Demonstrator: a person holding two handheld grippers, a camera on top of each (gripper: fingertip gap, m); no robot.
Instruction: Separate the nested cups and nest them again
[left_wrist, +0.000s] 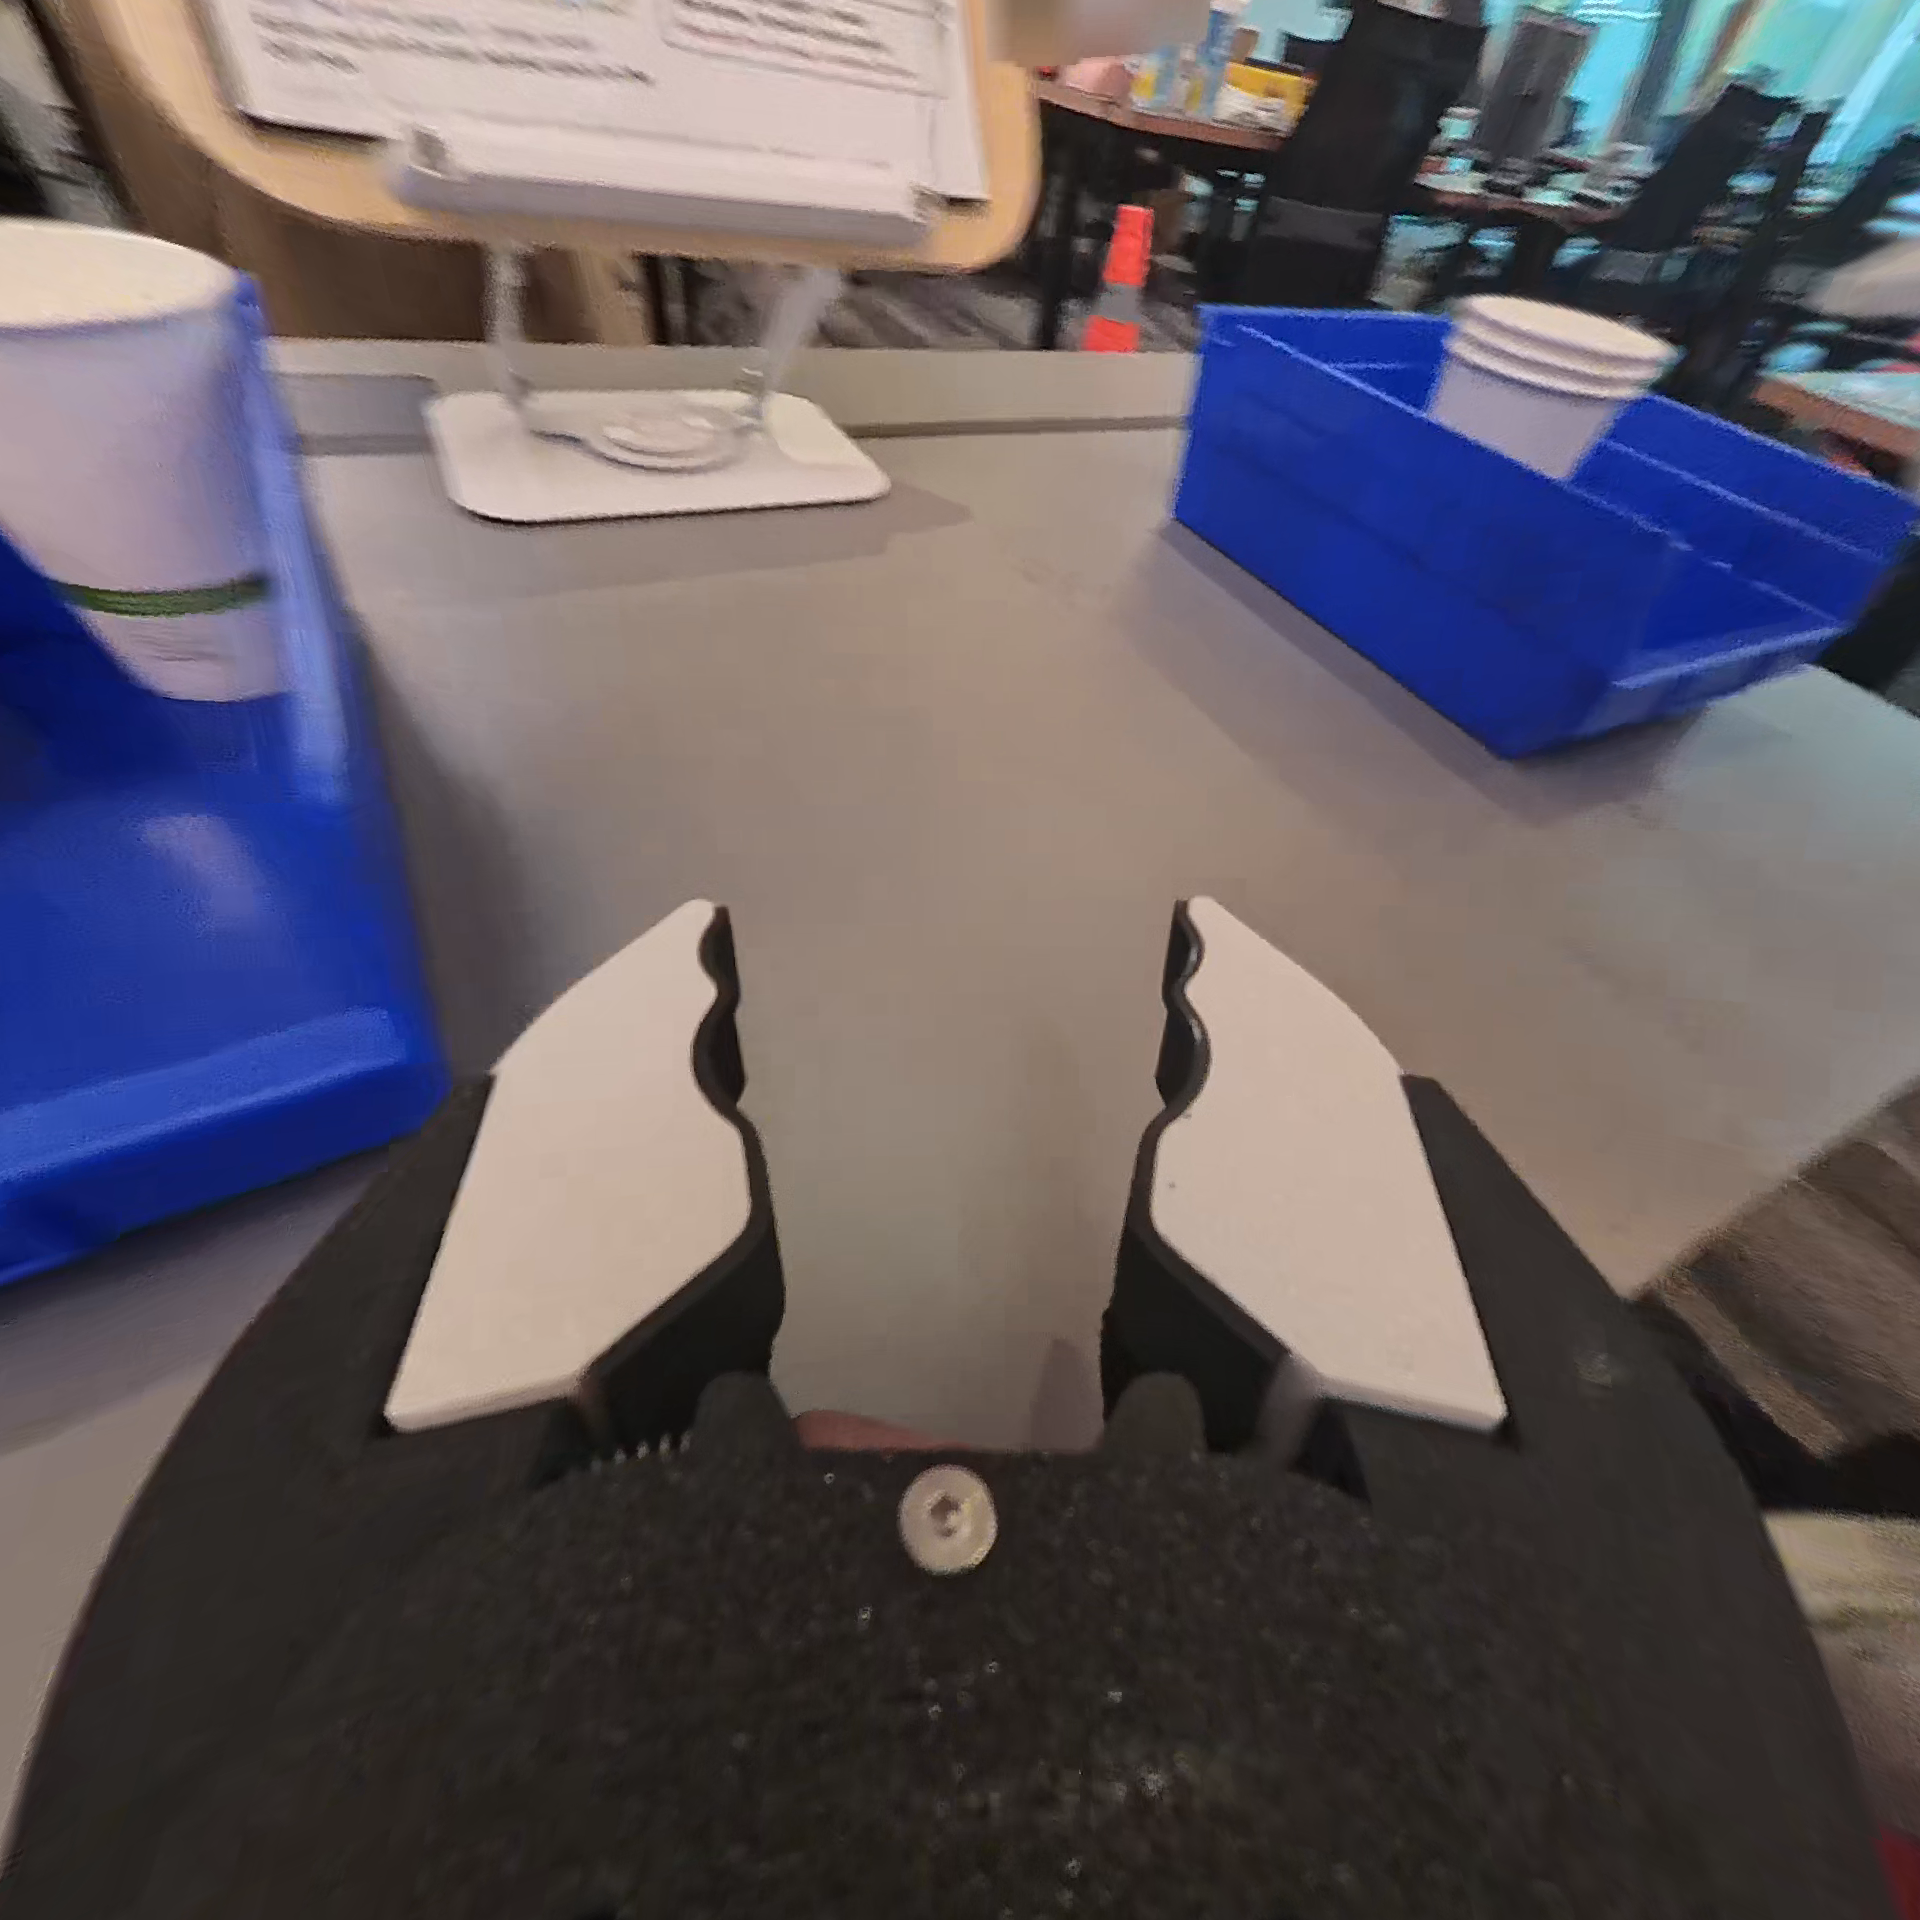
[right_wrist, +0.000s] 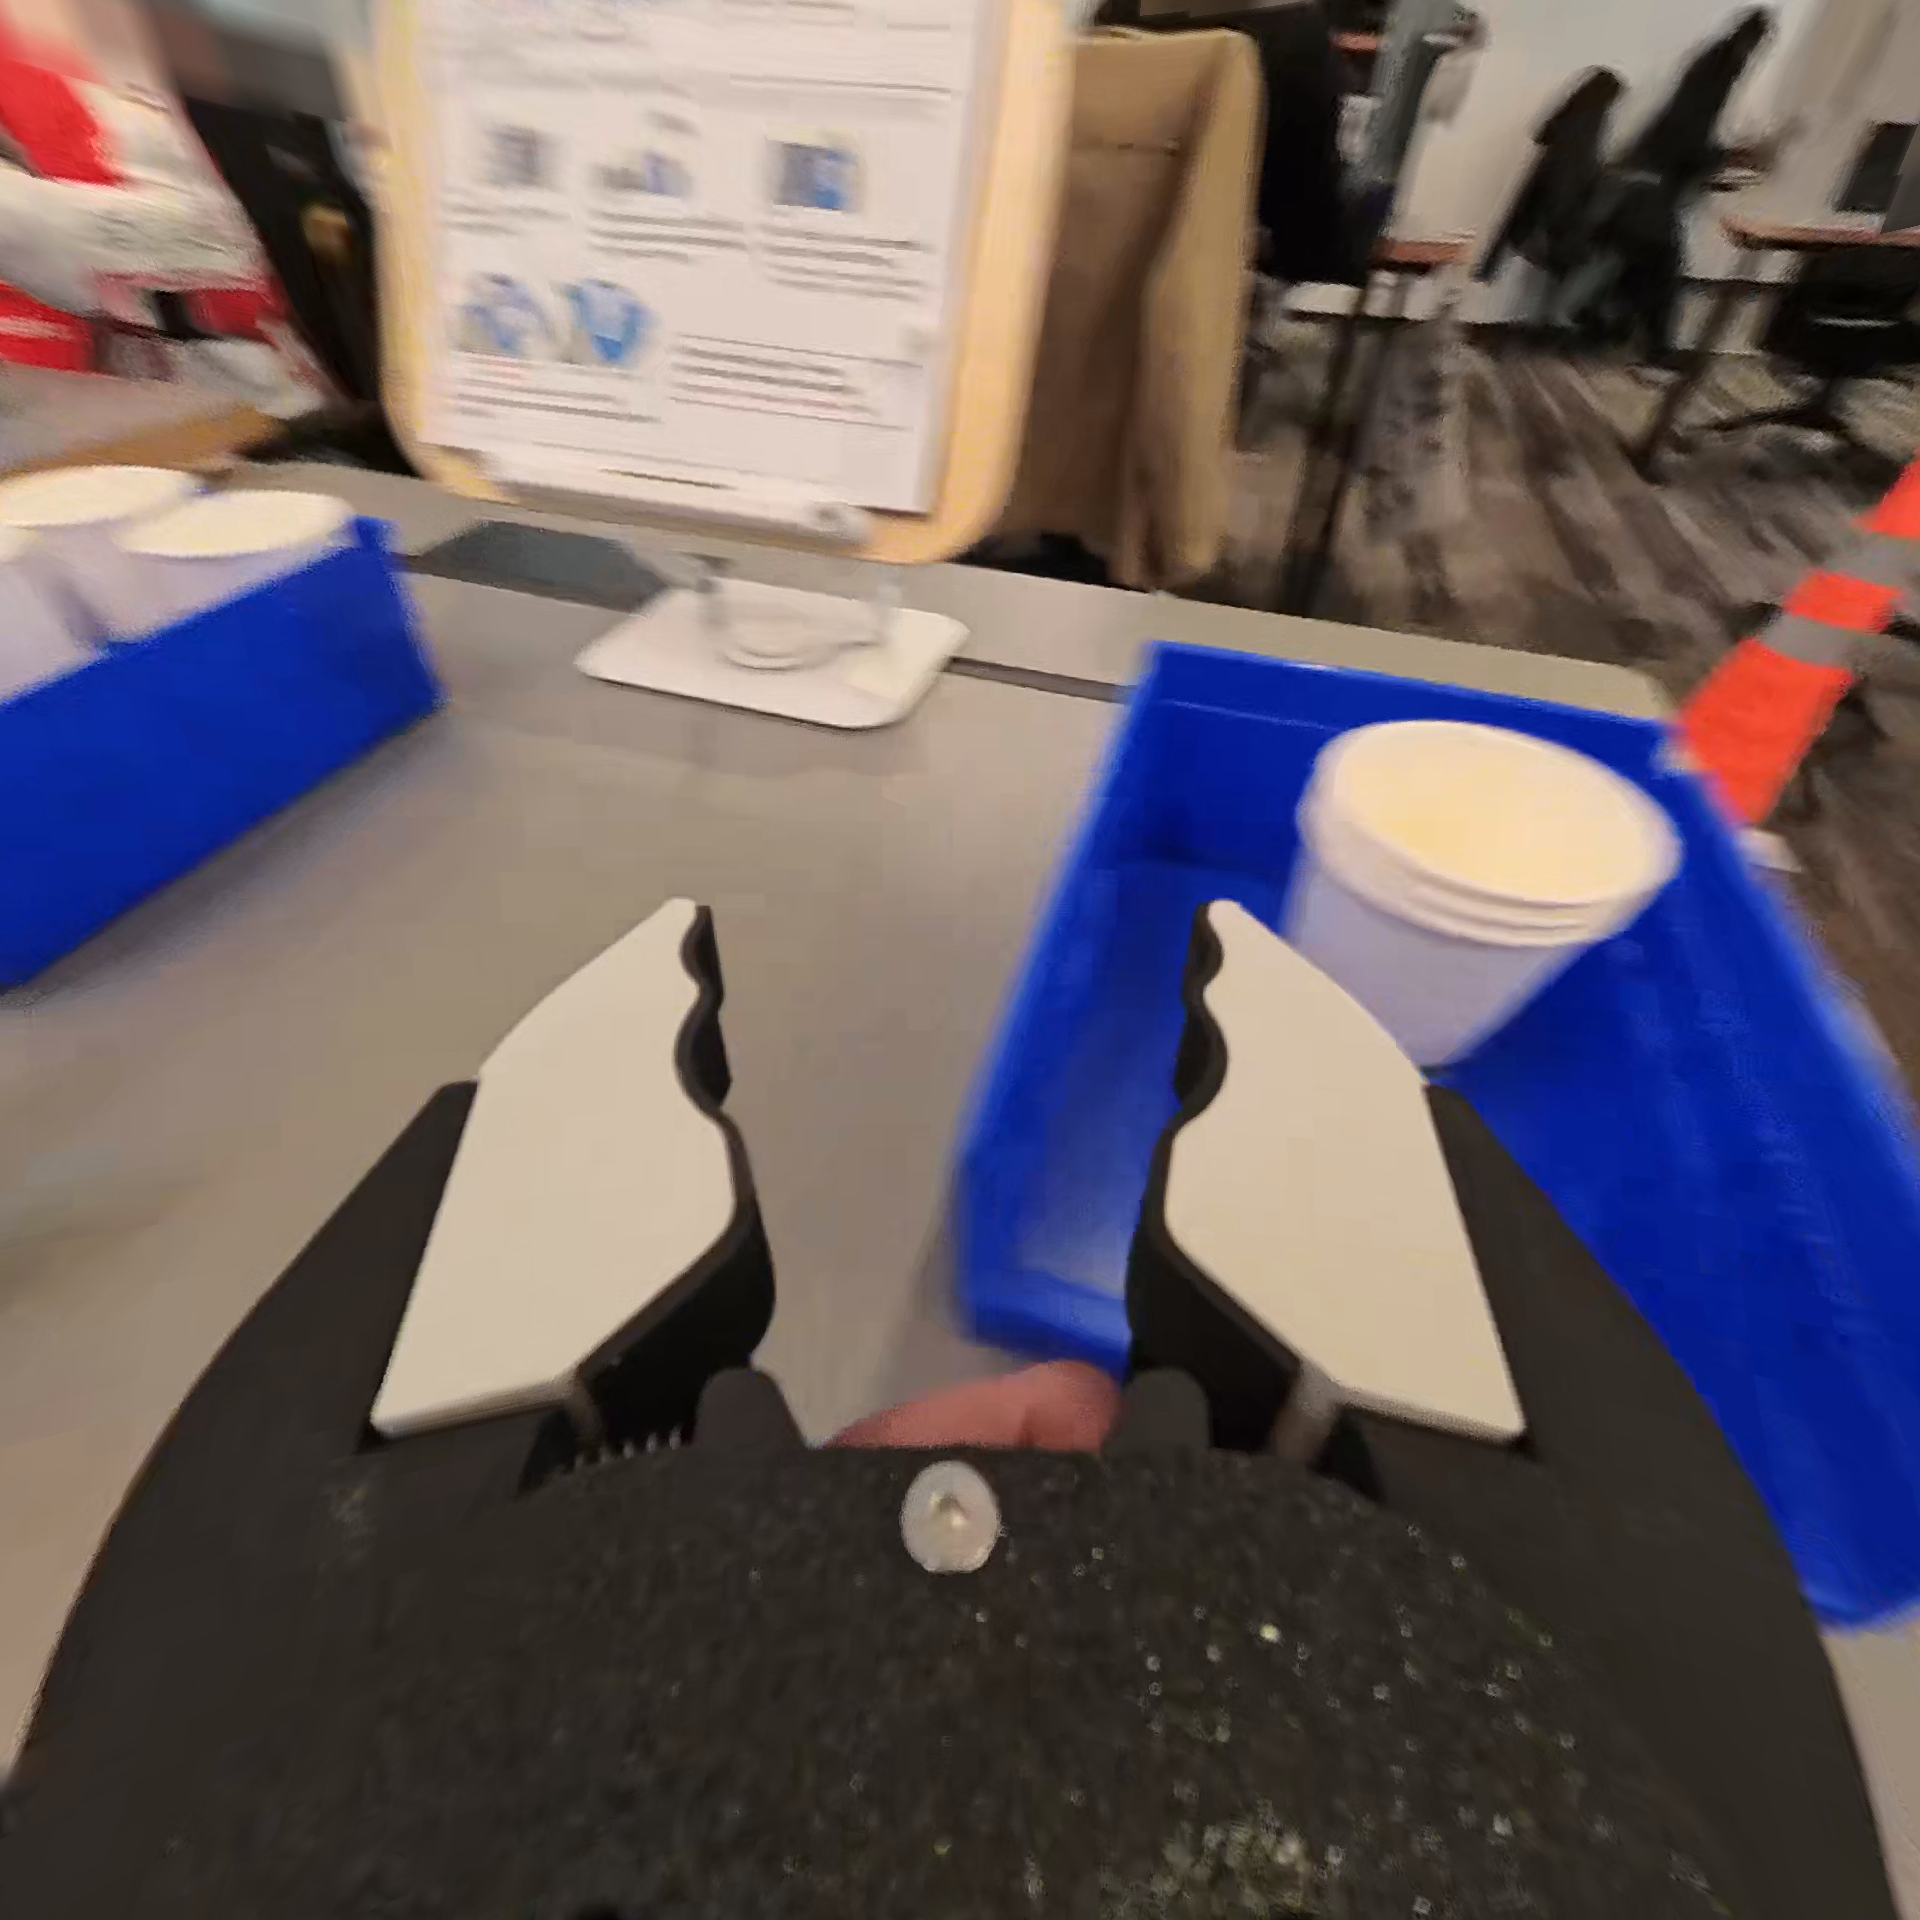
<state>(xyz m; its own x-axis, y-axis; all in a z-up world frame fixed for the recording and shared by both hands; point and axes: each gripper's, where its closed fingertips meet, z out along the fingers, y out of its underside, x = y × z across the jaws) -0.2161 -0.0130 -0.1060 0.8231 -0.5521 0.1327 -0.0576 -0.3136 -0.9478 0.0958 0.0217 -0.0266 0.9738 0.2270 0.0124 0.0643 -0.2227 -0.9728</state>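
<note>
- Pictured over a grey table (right_wrist: 644, 831): right gripper (right_wrist: 951, 925) spread wide, empty, hovering beside the near end of the right blue bin (right_wrist: 1060, 1039).
- Nested cups (right_wrist: 1455, 883) upright, slightly tilted, toward the bin's far end, rims stacked tight.
- Left gripper (left_wrist: 951, 925) likewise agape, holding nothing, above bare tabletop; loose cups (right_wrist: 156, 540) in the left blue bin (left_wrist: 208, 935).
- Best approach, judged from here: swing right over the bin wall, close gently on the outer cup below the rims, avoid crushing paper.
</note>
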